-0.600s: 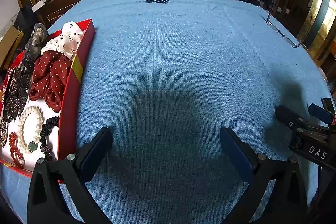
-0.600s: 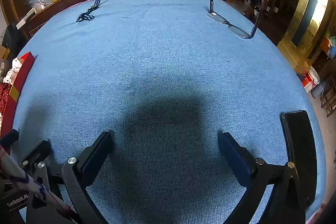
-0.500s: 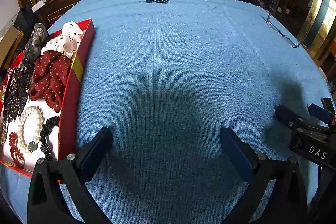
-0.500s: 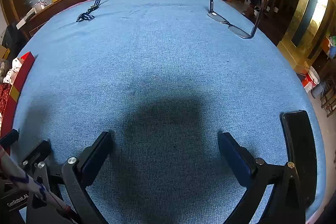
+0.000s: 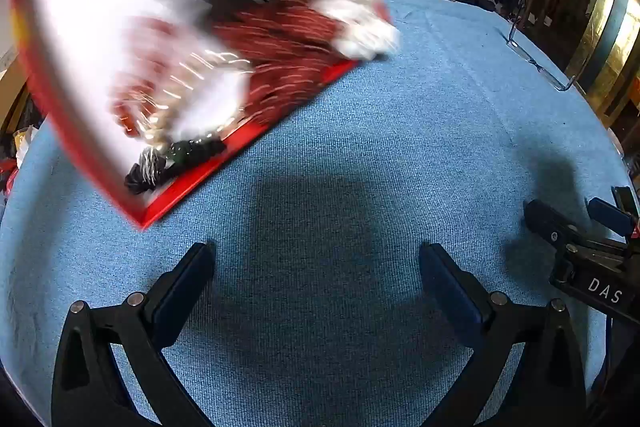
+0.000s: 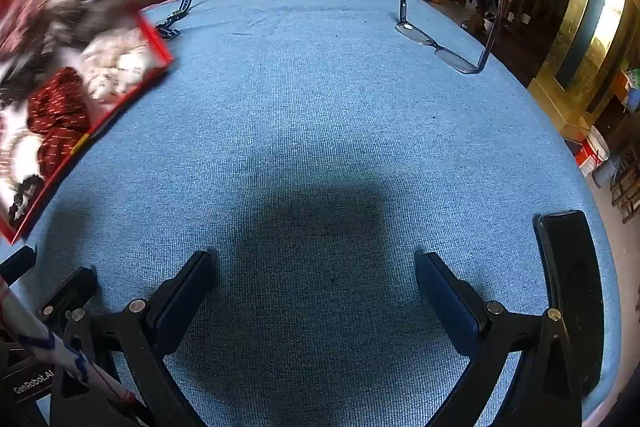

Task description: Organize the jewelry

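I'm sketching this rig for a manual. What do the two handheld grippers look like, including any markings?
Both match: the left gripper and right gripper have black angular frames, silver rivets and long dark blue pads. In the left wrist view the right gripper's body reads "DAS" in white. In the right wrist view the left gripper's body reads "GenRobot.AI", and a white cord with red and blue flecks crosses it.

Black tongs [image 5: 316, 267], blue pads, silver screws

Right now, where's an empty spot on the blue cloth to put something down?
The widest bare stretch of blue cloth lies in the middle, between the red tray and the glasses. The left gripper and right gripper are both open over bare cloth. It is crowded inside the tray, and a phone lies at the cloth's right edge.
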`<state>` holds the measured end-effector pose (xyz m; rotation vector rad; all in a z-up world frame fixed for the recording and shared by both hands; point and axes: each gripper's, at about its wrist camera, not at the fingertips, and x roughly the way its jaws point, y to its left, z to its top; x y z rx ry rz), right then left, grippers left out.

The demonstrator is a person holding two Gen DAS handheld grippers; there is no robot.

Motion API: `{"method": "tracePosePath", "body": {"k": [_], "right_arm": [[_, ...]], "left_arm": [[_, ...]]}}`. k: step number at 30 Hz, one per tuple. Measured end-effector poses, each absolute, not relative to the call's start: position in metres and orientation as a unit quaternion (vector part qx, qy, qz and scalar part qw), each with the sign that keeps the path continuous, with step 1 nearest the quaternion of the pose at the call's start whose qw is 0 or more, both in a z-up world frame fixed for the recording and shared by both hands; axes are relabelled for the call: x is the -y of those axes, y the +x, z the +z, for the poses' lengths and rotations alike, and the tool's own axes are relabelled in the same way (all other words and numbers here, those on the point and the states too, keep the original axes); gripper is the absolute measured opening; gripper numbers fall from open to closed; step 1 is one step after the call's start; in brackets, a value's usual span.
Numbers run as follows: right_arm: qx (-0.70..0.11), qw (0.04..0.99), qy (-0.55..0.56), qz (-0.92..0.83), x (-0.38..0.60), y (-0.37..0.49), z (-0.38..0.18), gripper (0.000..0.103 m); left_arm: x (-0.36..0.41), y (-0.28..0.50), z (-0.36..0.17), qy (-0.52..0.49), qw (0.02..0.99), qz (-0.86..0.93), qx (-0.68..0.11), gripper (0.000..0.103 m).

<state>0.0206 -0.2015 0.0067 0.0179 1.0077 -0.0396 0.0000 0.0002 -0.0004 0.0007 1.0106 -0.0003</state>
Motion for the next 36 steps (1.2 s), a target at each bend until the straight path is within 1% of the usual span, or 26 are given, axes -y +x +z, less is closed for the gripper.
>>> {"method": "tracePosePath", "body": {"k": [36], "right_arm": [[-0.483,0.876,0.009,-0.019,0.2011,0.0197,0.0056,0.103]], "left_arm": [[0.0051,0.0035,-0.003,0.0,0.875,0.0,-0.485,0.103]]}}
